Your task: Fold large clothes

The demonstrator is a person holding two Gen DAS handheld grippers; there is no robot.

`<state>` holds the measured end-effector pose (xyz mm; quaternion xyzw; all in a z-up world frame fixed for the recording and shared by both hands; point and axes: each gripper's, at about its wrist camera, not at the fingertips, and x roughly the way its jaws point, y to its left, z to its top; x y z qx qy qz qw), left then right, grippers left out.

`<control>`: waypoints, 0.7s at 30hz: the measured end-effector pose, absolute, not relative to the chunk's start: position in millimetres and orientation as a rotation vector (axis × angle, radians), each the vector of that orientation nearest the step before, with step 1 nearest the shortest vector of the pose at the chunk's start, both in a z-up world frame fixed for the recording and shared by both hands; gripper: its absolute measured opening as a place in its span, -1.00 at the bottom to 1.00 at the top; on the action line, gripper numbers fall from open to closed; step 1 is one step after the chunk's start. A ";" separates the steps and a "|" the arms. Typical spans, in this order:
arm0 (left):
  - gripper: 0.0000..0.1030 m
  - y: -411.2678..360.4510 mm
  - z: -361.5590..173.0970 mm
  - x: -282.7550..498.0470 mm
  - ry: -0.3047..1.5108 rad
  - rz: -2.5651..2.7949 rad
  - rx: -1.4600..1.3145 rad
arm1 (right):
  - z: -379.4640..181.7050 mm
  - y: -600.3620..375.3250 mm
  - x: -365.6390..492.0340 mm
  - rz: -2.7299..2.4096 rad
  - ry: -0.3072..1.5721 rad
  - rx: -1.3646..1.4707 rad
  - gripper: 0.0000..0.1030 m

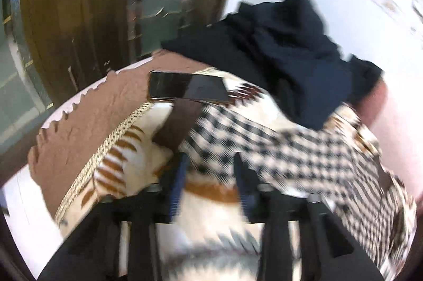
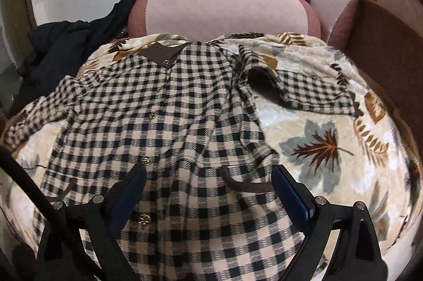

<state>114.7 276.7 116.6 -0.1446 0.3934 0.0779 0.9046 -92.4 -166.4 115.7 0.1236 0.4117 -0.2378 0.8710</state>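
A beige and black checked coat [image 2: 164,117] with a brown collar and gold buttons lies spread, front up, on a leaf-patterned blanket [image 2: 325,149]. Its right sleeve [image 2: 304,90] lies bent out to the right. My right gripper [image 2: 208,175] is open above the coat's lower front, fingers apart on either side of the fabric. In the blurred left wrist view the coat [image 1: 304,154] lies to the right, with a brown cuff [image 1: 179,120] ahead. My left gripper [image 1: 208,170] is open just above the blanket at the coat's edge.
A black phone [image 1: 187,88] lies on the blanket's brown border. A dark navy garment [image 1: 285,48] is heaped behind the coat; it also shows at the left in the right wrist view [image 2: 66,43]. Pink cushions [image 2: 224,9] and a white wall stand behind. A wooden door [image 1: 74,17] is at left.
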 end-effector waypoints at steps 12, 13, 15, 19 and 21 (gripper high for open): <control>0.23 105.2 134.9 -15.3 0.803 -0.108 -0.117 | 117.1 -218.6 -149.2 -0.525 0.796 0.356 0.90; 0.23 90.0 132.0 -23.1 0.814 -0.130 -0.106 | 117.3 -224.6 -155.0 -0.529 0.790 0.361 0.90; 0.25 63.4 128.3 -38.7 0.817 -0.168 -0.080 | 117.9 -234.6 -168.6 -0.553 0.778 0.360 0.90; 0.27 13.4 120.3 -62.4 0.837 -0.231 -0.011 | 116.0 -251.5 -196.6 -0.592 0.751 0.367 0.90; 0.27 -10.1 118.3 -70.7 0.836 -0.263 0.034 | 114.9 -260.8 -215.9 -0.616 0.741 0.356 0.90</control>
